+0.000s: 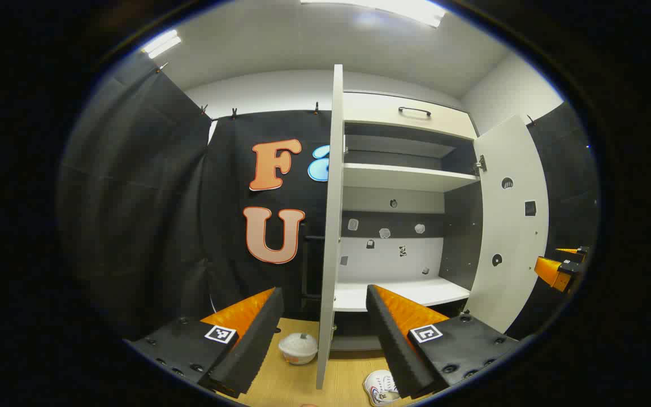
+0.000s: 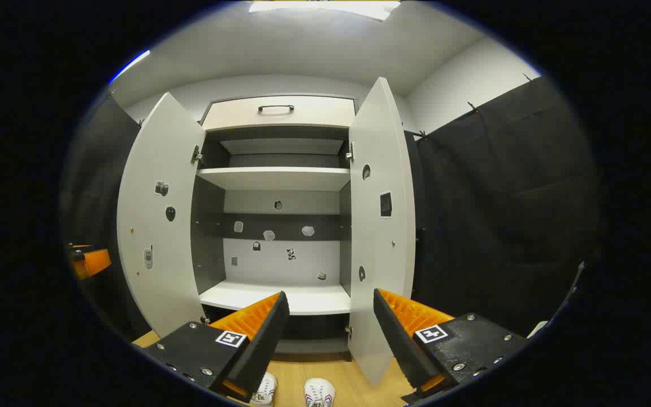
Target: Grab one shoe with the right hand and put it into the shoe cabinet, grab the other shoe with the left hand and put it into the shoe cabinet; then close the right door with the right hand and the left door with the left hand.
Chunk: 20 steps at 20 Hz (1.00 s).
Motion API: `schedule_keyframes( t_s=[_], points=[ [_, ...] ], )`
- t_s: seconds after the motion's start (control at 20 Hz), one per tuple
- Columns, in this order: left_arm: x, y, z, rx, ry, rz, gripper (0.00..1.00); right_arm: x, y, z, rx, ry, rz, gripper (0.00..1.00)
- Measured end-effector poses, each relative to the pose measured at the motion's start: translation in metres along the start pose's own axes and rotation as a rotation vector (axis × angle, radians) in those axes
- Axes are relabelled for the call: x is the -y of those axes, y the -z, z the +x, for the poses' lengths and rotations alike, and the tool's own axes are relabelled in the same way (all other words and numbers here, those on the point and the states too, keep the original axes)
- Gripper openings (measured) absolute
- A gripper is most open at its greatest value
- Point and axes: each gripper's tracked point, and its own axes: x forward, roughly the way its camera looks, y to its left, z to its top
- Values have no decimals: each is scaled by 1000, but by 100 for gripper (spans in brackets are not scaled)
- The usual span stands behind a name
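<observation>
The white shoe cabinet (image 2: 274, 297) stands with both doors swung wide; its shelves hold nothing. Two white shoes lie on the wooden floor before it, one (image 2: 263, 390) partly behind my finger and the other (image 2: 319, 392) beside it. In the left gripper view one white shoe (image 1: 381, 387) peeks out by the finger at the bottom. My right gripper (image 2: 330, 294) is open, held above the shoes and facing the cabinet. My left gripper (image 1: 324, 291) is open too, facing the left door's edge (image 1: 331, 226). Each gripper shows at the side of the other's view (image 1: 563, 265) (image 2: 91, 261).
The left door (image 2: 159, 226) and right door (image 2: 382, 215) jut toward me. A drawer with a dark handle (image 2: 276, 107) tops the cabinet. A small round white object (image 1: 298, 347) sits on the floor left of the left door. Black cloth walls stand on both sides.
</observation>
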Motion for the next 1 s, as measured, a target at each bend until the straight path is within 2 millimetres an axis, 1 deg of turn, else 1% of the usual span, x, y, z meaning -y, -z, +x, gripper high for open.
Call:
schedule_keyframes(
  t_s=[0.15, 0.2, 0.25, 0.3, 0.35, 0.4, 0.5, 0.55, 0.6, 0.7, 0.75, 0.9, 1.0],
  points=[
    [3, -5, -5, 12, 5, 22, 96, -2, -1, -1, -4, -3, -10, 93],
    [4, -7, -4, 14, 8, 27, 93, -2, -1, -1, -4, 0, -14, 93],
    [4, -7, -4, 17, 12, 25, 93, -1, -1, -1, -6, 3, -18, 93],
    [7, -9, -3, 19, 16, 19, 96, -1, -1, -2, -6, 6, -20, 93],
    [7, -10, -3, 19, 17, 14, 96, 1, -1, -2, -7, 7, -20, 93],
    [8, -8, -4, 16, 17, 8, 93, 0, -1, -3, -7, 7, -19, 93],
    [10, -10, -3, 14, 23, 1, 93, -1, -2, -5, -6, 5, -21, 93],
    [10, -11, -2, 14, 26, 4, 96, -1, -3, -4, -3, 5, -26, 93],
    [12, -11, -2, 15, 29, 8, 93, -1, -3, -4, 0, 5, -30, 93],
    [13, -9, -1, 11, 34, 13, 93, -3, -3, -5, 1, 4, -34, 93],
    [14, -8, -2, 9, 36, 13, 96, -4, -1, -6, -2, 0, -35, 93],
    [16, -6, -2, 2, 37, 12, 96, -4, 10, 0, -4, 0, -38, 93],
    [17, -5, -3, -1, 34, 14, 96, 0, 27, 6, -4, 15, -54, 93]
  ],
)
